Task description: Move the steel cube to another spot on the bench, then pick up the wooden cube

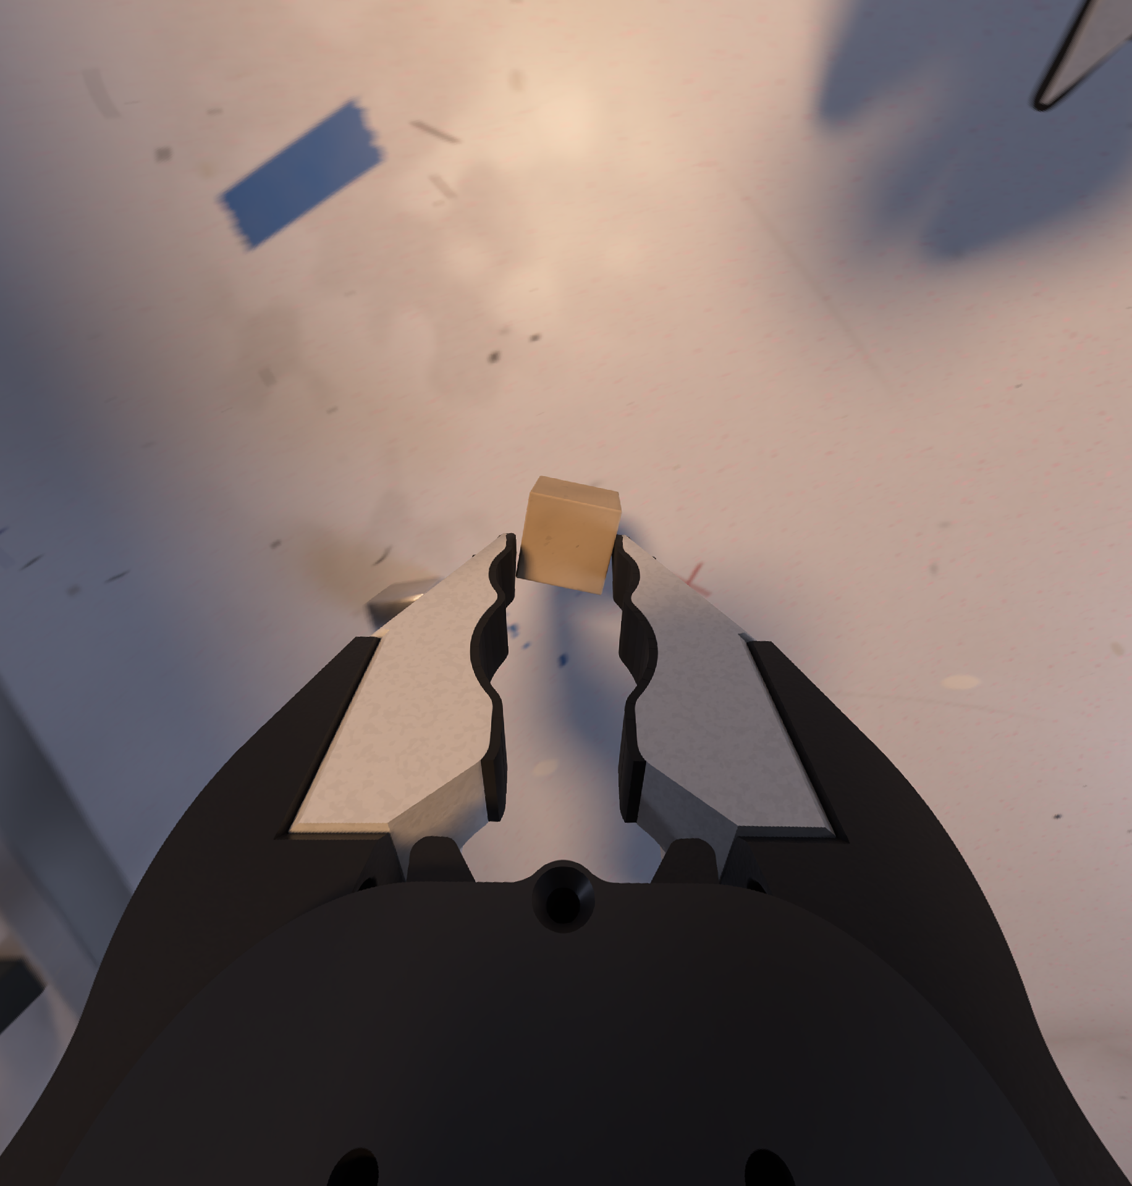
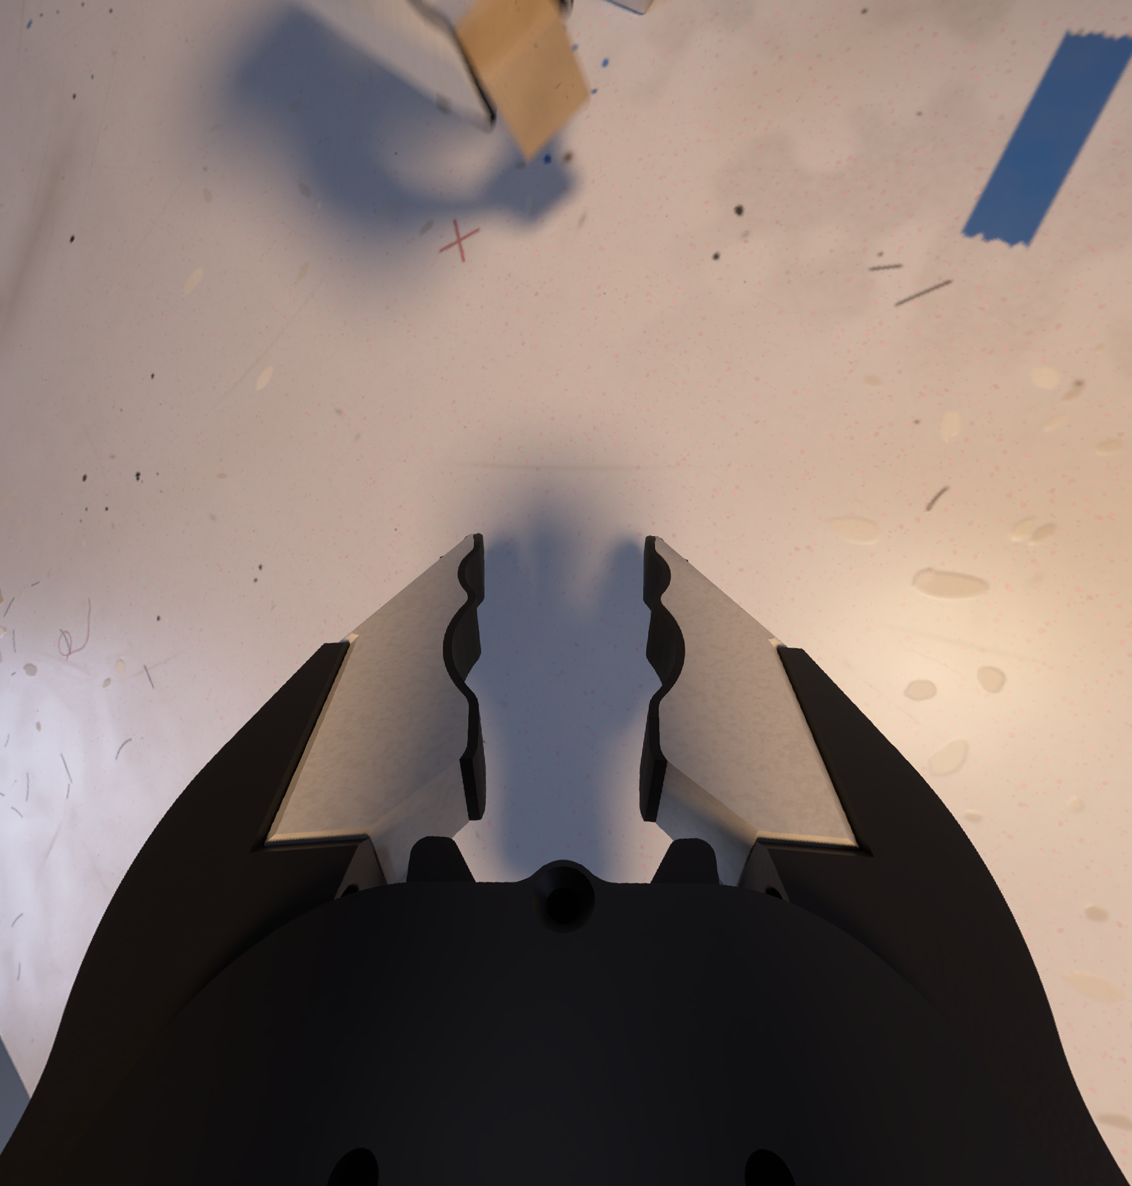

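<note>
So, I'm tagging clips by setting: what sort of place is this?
Likely a workshop bench: a pale, scuffed top with blue tape, a red cross mark and paint-like spots.

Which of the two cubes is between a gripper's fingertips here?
The tan wooden cube, pinched at the left gripper fingertips. The grey steel cube sits on the bench, mostly hidden beside that gripper's finger.

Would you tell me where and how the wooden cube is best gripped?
Grip the wooden cube on its two flat, parallel side faces, coming straight along the fingers, as the left gripper does now: its tips pinch those faces squarely, though only near the cube's lower part.
</note>
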